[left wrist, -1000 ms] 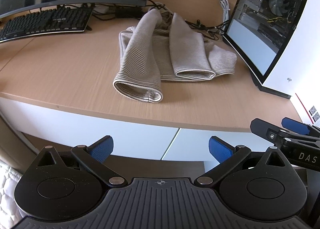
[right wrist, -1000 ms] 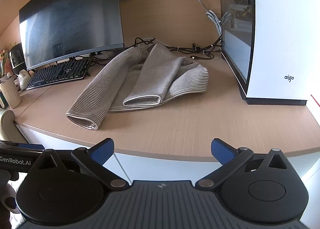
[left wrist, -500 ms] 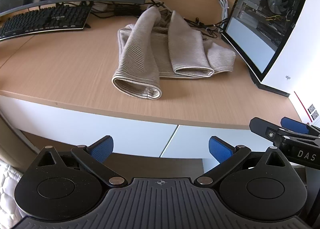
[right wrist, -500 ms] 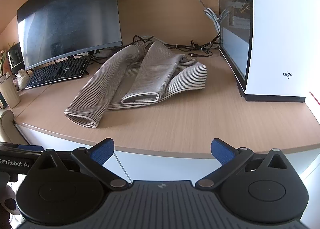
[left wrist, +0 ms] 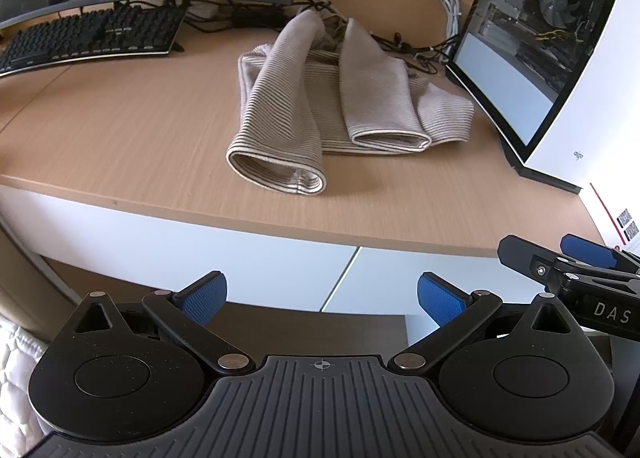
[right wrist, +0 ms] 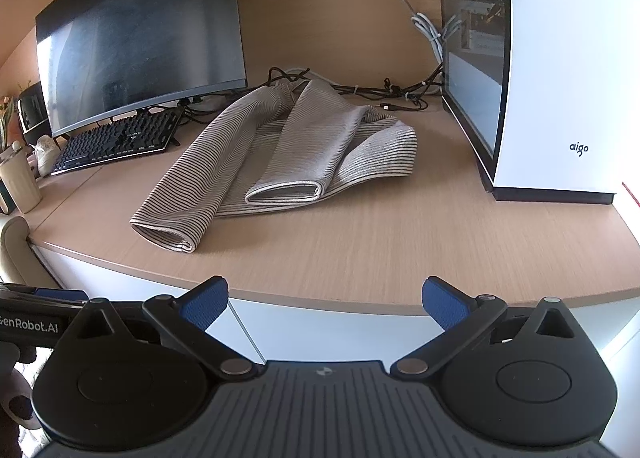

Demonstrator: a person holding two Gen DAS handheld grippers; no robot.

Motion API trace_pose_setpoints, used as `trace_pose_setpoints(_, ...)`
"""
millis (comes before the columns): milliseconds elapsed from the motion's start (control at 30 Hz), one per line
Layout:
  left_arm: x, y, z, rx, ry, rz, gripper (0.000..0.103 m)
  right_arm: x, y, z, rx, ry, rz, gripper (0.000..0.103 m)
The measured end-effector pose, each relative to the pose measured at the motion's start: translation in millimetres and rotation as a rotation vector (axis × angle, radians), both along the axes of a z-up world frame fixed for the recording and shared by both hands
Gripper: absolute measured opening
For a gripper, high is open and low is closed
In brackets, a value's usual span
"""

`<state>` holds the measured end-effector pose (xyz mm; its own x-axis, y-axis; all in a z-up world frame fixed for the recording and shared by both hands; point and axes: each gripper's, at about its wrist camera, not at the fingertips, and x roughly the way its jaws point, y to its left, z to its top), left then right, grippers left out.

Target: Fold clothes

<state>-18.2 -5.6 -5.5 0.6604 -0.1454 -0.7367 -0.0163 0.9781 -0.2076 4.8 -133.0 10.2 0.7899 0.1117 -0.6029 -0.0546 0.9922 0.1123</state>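
Left gripper (left wrist: 322,300) and right gripper (right wrist: 326,302), each seen from its own wrist camera: both hang below and in front of the desk (left wrist: 120,137) edge, jaws wide apart and holding nothing, blue pads (left wrist: 202,298) facing inward. In the left view the right gripper's side bears the letters "DAS"; in the right view the left gripper's side reads "GenRobot.AI".

Sweater (left wrist: 332,109): a beige garment with fine dark stripes, lying on the desk between the monitor (right wrist: 140,41) and the PC case (right wrist: 560,65), well clear of both grippers. Its two sleeves are laid forward over the body, cuffs open toward the cameras; the longer sleeve (right wrist: 188,193) reaches nearest the desk edge, the shorter sleeve (right wrist: 304,161) rests on the body.

PC case: white, with a glass side panel showing a fan and cabling; the logo "aigo" is printed low on its front. A red-lined label at its lower right corner is too small to read.

Surface and room: light wood-grain desktop over white drawer fronts (left wrist: 200,250). A dark curved monitor stands at the back left, with a black keyboard (right wrist: 116,141) beneath it. Black cables (right wrist: 360,87) run behind the sweater; a white cable (right wrist: 424,25) hangs from a wall socket strip. A beige cup (right wrist: 18,185) sits at the far left.
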Motion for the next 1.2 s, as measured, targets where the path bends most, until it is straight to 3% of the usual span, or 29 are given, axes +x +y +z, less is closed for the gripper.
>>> trace_pose_setpoints(867, 13, -8, -1, 0.023, 0.013, -0.008, 0.103, 12, -10, -4, 0.03, 0.018, -0.009, 0.103)
trace_pose_setpoints(1200, 35, 4, -1, 0.02, 0.07, -0.005, 0.103, 31, -12, -16, 0.087, 0.078, -0.049, 0.103)
